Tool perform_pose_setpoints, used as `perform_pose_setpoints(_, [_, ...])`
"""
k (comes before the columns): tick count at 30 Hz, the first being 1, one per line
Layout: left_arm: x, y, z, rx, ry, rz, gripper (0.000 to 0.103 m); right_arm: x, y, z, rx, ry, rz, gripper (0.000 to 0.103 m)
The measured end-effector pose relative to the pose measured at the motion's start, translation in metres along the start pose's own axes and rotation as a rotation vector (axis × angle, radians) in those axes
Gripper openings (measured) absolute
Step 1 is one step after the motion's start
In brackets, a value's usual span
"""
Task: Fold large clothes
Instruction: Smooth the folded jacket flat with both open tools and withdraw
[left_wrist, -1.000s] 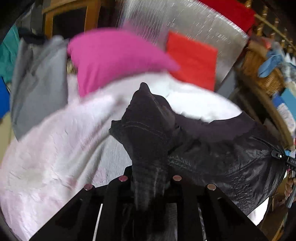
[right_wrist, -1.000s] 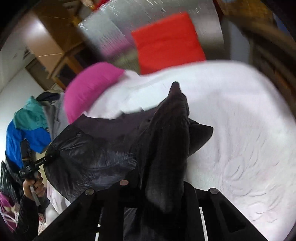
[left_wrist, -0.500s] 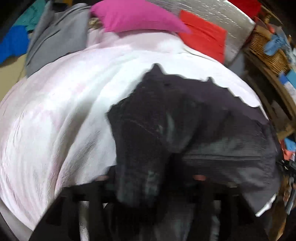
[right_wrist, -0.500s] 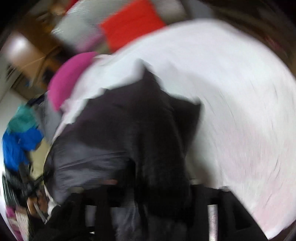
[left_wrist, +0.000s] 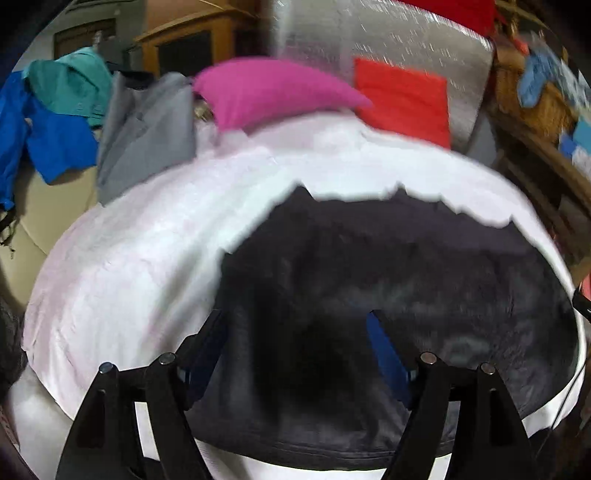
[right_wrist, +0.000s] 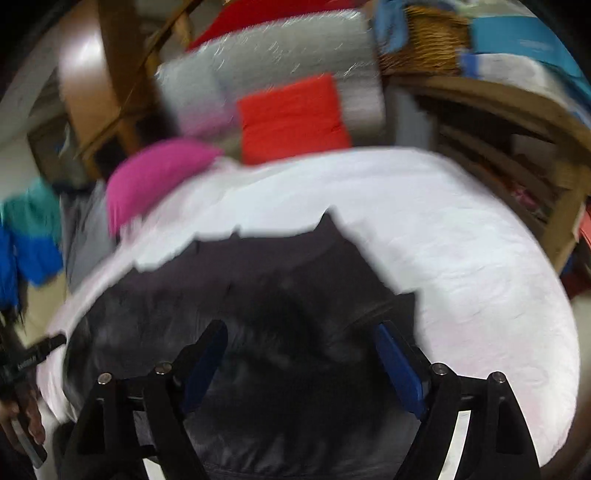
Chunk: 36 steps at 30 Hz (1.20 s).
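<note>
The black jacket (left_wrist: 388, 280) lies on the white bed (left_wrist: 129, 277), low in both views. Both hand-held grippers, left (left_wrist: 295, 354) and right (right_wrist: 301, 358), are wide apart, seemingly holding nothing. Only the right view shows a hand (right_wrist: 26, 421), lower left.

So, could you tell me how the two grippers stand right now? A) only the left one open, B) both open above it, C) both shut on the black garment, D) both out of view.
B: the left gripper and the right gripper each show spread fingers, with the black garment lying loose on the white bedding.
</note>
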<state>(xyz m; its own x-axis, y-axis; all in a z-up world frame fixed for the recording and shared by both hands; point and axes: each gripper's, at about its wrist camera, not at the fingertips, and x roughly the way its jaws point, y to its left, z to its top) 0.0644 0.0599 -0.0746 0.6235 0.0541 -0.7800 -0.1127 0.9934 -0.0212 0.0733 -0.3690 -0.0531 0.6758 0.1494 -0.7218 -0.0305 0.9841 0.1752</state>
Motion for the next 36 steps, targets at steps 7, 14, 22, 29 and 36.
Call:
perform_pose_setpoints(7, [0.011,-0.008,-0.017,0.014,0.057,0.039,0.078,0.008,0.009,-0.004,0.052,0.031,-0.031,0.085])
perform_pose_setpoints(14, [-0.061,-0.018,-0.027,0.030,-0.065,-0.003,0.079,-0.074,0.053,-0.024,-0.016,-0.084,0.017,0.091])
perform_pose_setpoints(22, [-0.110,-0.029,-0.052,0.056,-0.147,-0.002,0.084,-0.112,0.080,-0.107,0.032,-0.080,0.050,0.092])
perform_pose_setpoints(29, [-0.117,-0.035,-0.064,0.058,-0.122,-0.019,0.084,-0.118,0.096,-0.116,-0.044,-0.103,-0.030,0.092])
perform_pose_setpoints(36, [-0.117,-0.037,-0.066,0.070,-0.118,-0.009,0.085,-0.114,0.103,-0.111,-0.069,-0.101,-0.049,0.095])
